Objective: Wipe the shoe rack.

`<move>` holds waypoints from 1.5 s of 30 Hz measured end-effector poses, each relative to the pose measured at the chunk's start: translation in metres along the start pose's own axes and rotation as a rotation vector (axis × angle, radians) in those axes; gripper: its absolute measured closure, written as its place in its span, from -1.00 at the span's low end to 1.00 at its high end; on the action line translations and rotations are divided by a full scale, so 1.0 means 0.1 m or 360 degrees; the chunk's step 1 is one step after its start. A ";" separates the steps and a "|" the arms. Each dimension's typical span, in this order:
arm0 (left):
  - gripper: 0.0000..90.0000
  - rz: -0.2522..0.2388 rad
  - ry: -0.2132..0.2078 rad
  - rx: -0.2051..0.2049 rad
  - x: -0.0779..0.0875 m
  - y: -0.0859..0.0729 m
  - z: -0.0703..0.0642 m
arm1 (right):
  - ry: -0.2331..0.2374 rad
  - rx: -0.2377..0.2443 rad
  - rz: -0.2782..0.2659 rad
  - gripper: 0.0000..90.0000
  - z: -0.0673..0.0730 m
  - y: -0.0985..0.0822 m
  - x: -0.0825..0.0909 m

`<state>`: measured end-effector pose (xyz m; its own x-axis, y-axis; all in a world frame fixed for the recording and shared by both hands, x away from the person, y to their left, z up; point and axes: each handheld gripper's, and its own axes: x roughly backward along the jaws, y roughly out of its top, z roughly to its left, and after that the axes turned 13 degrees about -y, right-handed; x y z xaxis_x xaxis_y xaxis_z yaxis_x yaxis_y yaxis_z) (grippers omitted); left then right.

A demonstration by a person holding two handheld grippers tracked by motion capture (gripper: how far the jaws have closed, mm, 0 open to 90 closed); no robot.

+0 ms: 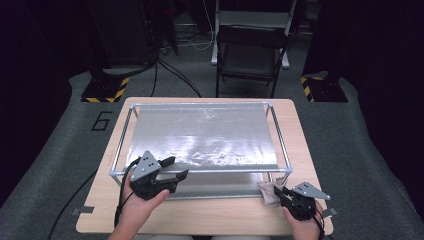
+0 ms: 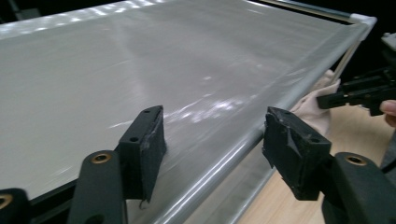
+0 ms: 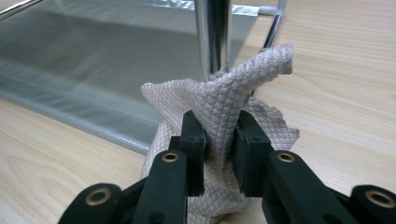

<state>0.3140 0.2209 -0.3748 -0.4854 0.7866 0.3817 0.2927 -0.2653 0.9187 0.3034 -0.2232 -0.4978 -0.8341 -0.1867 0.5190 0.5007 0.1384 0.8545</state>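
The cloth [image 3: 219, 121] is light, soft and limp, bunched between the right gripper [image 3: 219, 154] jaws at the rack [image 1: 200, 172] corner on the desk [image 1: 295, 125]. Left gripper [image 1: 175, 170] jaws gape wide over the front rail.

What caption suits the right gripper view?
Right gripper pinching a quilted beige cloth beside the metal rack's leg.

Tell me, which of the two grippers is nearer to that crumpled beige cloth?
Right. The right gripper pinches the cloth between its jaws at the rack's near right corner. The left gripper hangs open at the rack's near left corner, well away from the cloth.
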 end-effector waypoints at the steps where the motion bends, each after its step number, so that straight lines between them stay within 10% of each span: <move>1: -0.21 -0.0003 0.0022 -0.0002 0.03 -0.01 0.01 | -0.0012 0.0006 -0.0009 0.68 -0.02 -0.01 0.00; 20: -0.33 -0.0043 0.0186 0.0003 0.38 -0.21 0.26 | -0.0088 -0.0057 -0.0009 0.68 -0.15 -0.05 0.06; 45: -0.32 -0.0095 0.0137 0.0040 0.32 -0.22 0.42 | -0.0096 -0.0105 -0.0035 0.66 -0.18 -0.06 0.02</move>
<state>0.3268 0.2749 -0.3869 -0.5713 0.7494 0.3347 0.2813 -0.2043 0.9376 0.3029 -0.2419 -0.5014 -0.8565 -0.1297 0.4995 0.4946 0.0700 0.8663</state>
